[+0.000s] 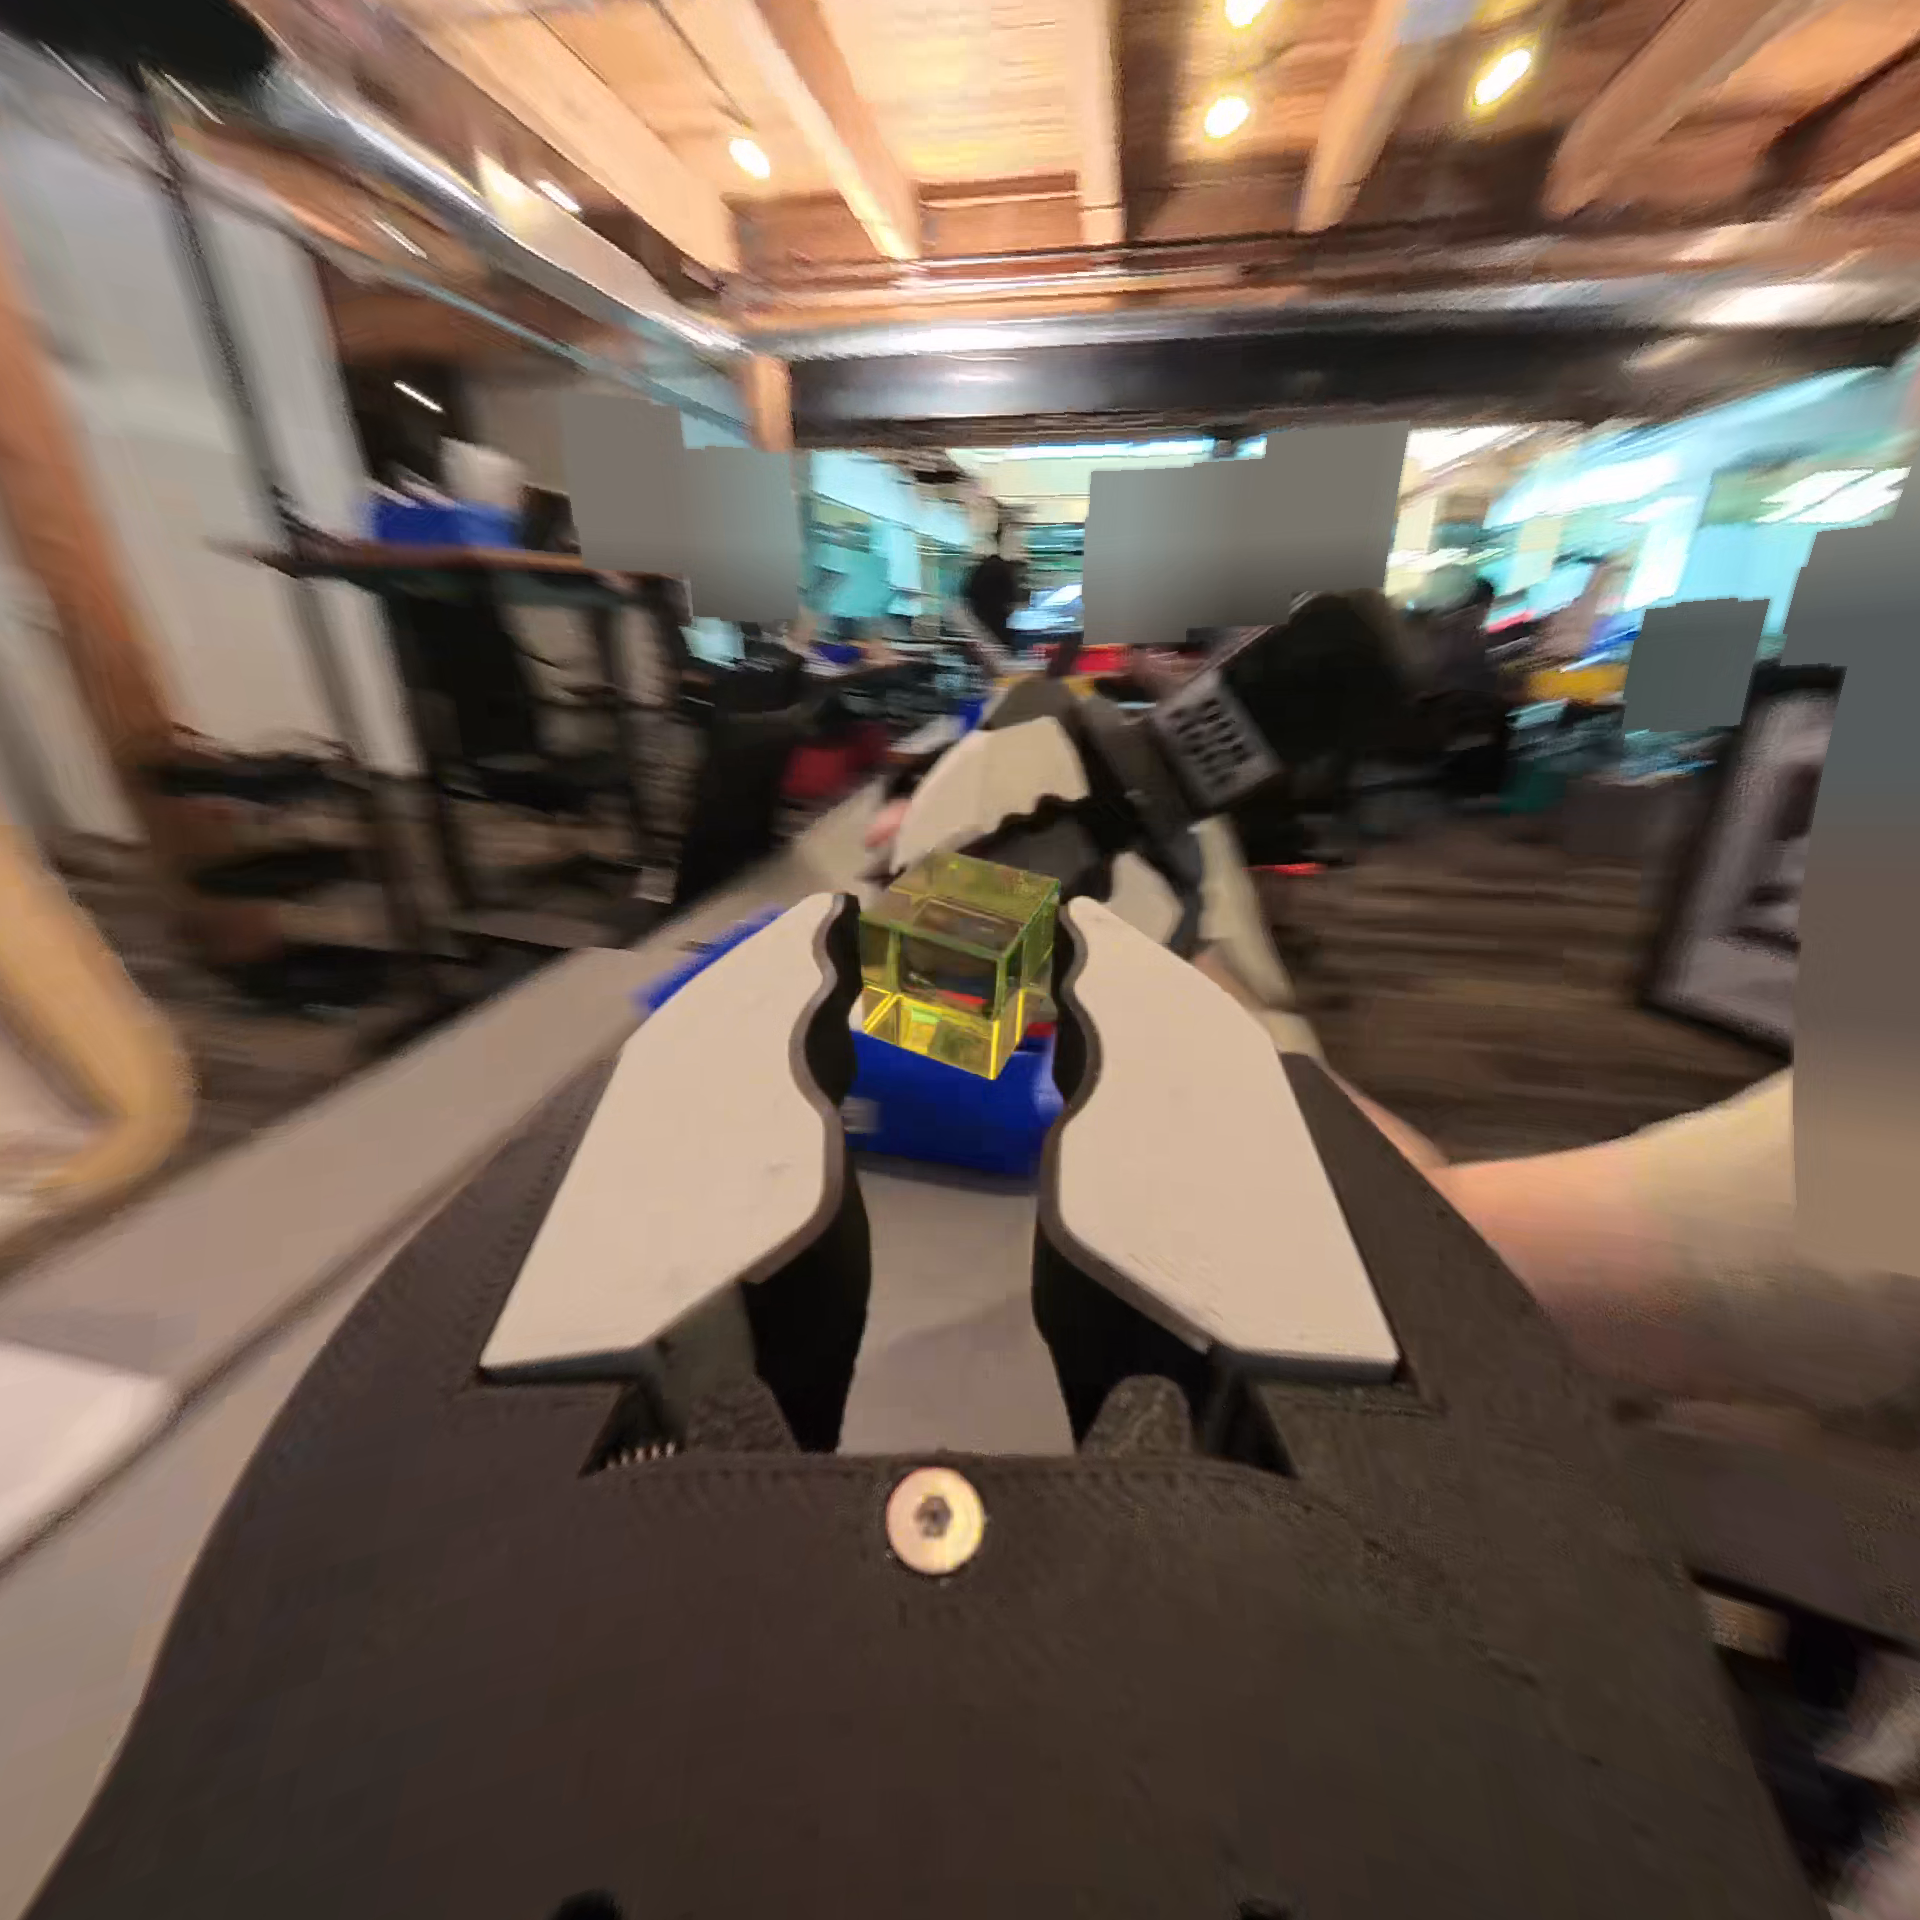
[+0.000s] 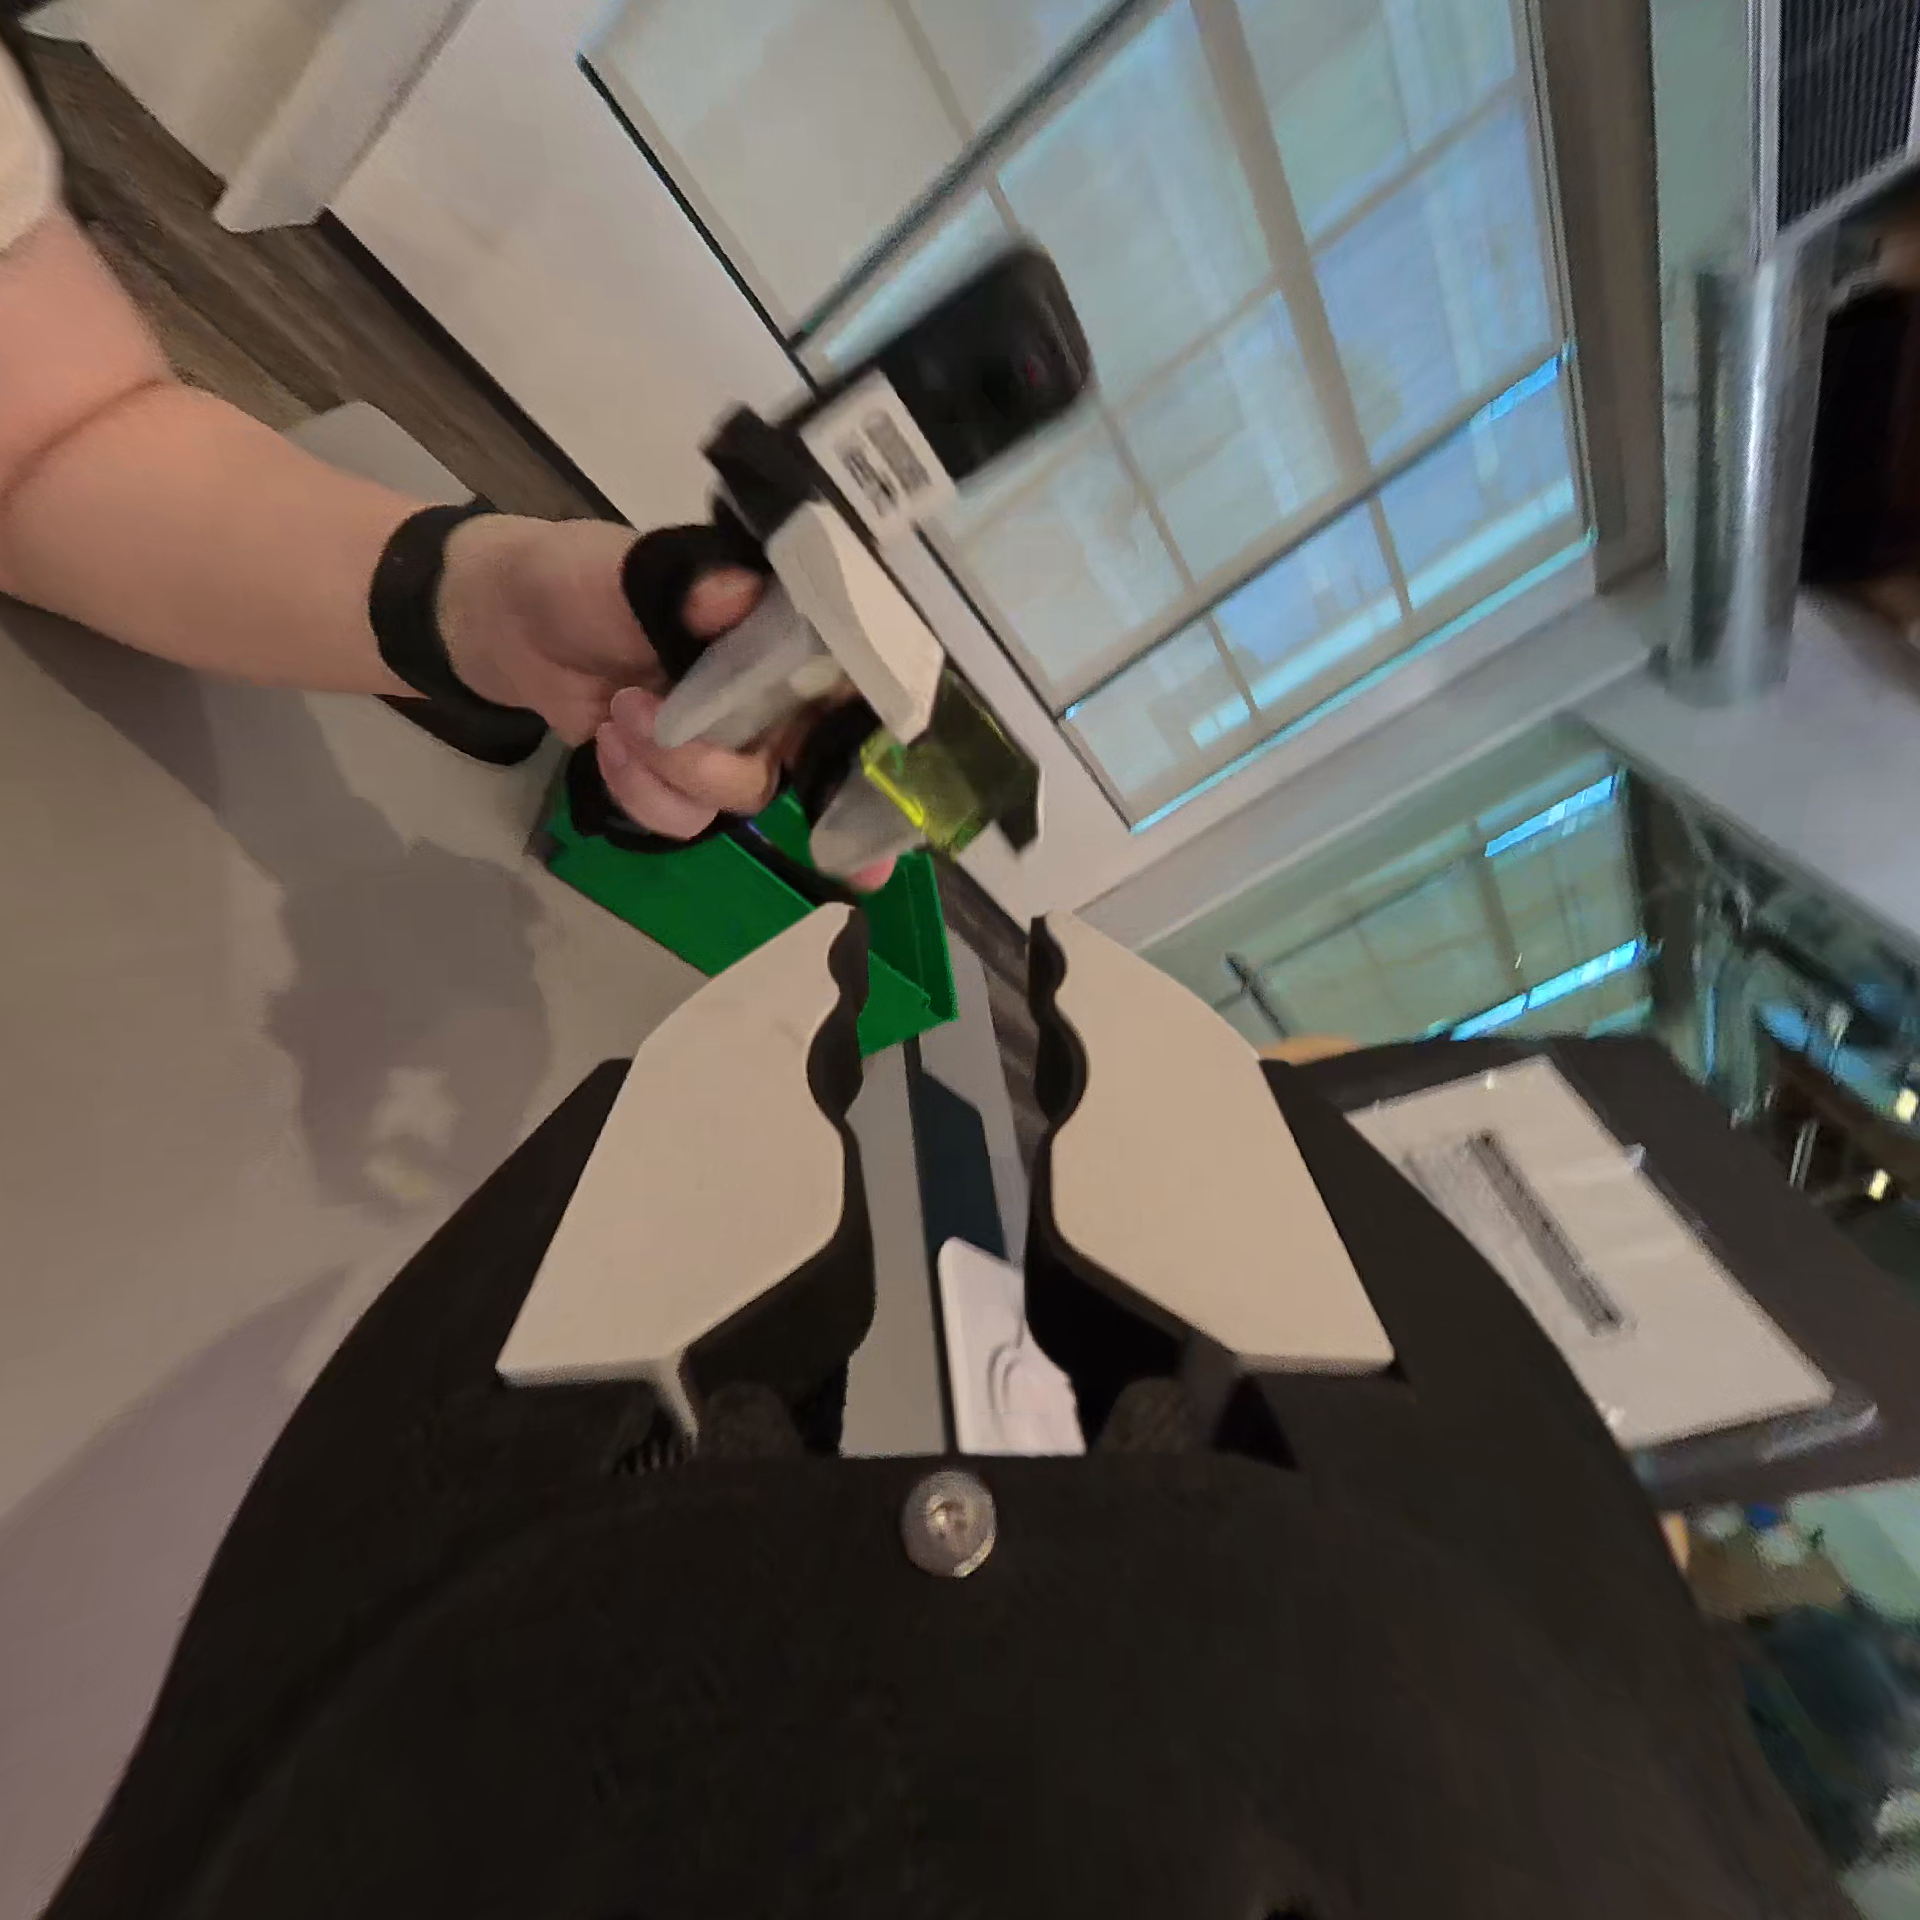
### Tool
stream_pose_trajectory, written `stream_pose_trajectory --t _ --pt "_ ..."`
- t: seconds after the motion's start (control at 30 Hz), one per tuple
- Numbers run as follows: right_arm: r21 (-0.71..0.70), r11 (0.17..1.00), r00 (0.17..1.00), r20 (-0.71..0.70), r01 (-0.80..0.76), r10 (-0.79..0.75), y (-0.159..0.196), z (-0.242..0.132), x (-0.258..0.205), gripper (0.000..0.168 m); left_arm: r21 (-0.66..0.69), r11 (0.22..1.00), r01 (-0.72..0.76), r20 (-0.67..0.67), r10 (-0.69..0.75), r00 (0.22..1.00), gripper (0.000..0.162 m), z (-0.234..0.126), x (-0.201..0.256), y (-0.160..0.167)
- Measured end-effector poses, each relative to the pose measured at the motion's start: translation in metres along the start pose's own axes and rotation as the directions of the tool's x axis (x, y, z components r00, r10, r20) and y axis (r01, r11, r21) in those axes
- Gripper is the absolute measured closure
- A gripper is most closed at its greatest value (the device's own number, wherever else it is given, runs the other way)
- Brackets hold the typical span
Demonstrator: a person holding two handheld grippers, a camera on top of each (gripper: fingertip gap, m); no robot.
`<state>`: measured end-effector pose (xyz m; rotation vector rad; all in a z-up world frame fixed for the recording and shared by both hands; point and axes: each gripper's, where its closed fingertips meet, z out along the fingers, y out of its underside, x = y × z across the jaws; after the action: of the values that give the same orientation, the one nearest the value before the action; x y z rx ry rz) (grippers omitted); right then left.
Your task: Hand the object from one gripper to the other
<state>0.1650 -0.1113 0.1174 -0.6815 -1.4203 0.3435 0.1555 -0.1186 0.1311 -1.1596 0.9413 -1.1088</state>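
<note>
A clear yellow-green cube (image 1: 956,961), glossy and sharp-edged like cast acrylic, sits clamped between the tips of the left gripper (image 1: 958,935), raised above the grey tabletop (image 1: 416,1143). The fingers (image 1: 717,1122) are flat pale-grey plates with wavy black inner edges, mounted on a coarse matte black body. A blue plastic bin (image 1: 951,1117) sits on the table below the cube.

In the right wrist view, the same cube (image 2: 951,784) shows in the left gripper (image 2: 935,769), held by a bare hand (image 2: 582,665) wearing a black strap across wrist and thumb, forearm reaching in from the left. A green plastic bin (image 2: 727,914) lies beneath it.

The right gripper (image 2: 945,930) stands parted and empty, its tips near the cube but apart from it. In the left wrist view it (image 1: 997,810) hangs just behind the cube, blurred.
</note>
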Motion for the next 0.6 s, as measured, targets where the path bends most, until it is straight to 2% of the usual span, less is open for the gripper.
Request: stream_pose_trajectory --t 0.07,0.1,0.17,0.23,0.3,0.33,0.43,0.5,0.6 --pt "-0.046 0.988 0.988 -0.050 -0.149 0.147 0.012 -0.002 0.014 0.136 -0.020 0.972 -0.233 0.186 0.232 0.955 0.128 -0.011 -0.018 -0.010" --pt "-0.055 0.967 0.966 -0.085 -0.250 0.245 0.016 -0.004 0.023 0.135 -0.046 0.929 -0.367 0.281 0.365 0.888 0.128 -0.016 -0.025 -0.015" --pt "-0.040 0.871 0.868 -0.119 -0.489 0.482 0.021 -0.005 0.037 0.134 -0.152 0.797 -0.584 0.399 0.590 0.702 0.128 -0.024 -0.032 -0.022" --pt "0.022 0.737 0.732 -0.097 -0.676 0.674 0.014 -0.003 0.045 0.123 -0.265 0.666 -0.697 0.456 0.724 0.518 0.128 -0.027 -0.037 -0.023" --pt "0.083 0.638 0.633 -0.076 -0.766 0.770 0.004 0.001 0.050 0.122 -0.362 0.560 -0.745 0.450 0.805 0.386 0.127 -0.025 -0.041 -0.017" --pt "0.086 0.617 0.611 -0.081 -0.783 0.787 0.000 0.004 0.049 0.122 -0.400 0.525 -0.752 0.439 0.829 0.346 0.128 -0.022 -0.043 -0.012" --pt "0.003 0.612 0.606 -0.138 -0.791 0.783 0.001 0.017 0.037 0.121 -0.497 0.409 -0.765 0.392 0.893 0.223 0.127 -0.017 -0.049 0.001" --pt "-0.027 0.607 0.601 -0.186 -0.794 0.777 0.005 0.026 0.032 0.121 -0.543 0.349 -0.764 0.353 0.920 0.169 0.127 -0.013 -0.052 0.009" --pt "-0.098 0.592 0.597 -0.237 -0.800 0.767 0.018 0.041 0.020 0.121 -0.589 0.305 -0.748 0.326 0.937 0.126 0.127 -0.008 -0.056 0.018"
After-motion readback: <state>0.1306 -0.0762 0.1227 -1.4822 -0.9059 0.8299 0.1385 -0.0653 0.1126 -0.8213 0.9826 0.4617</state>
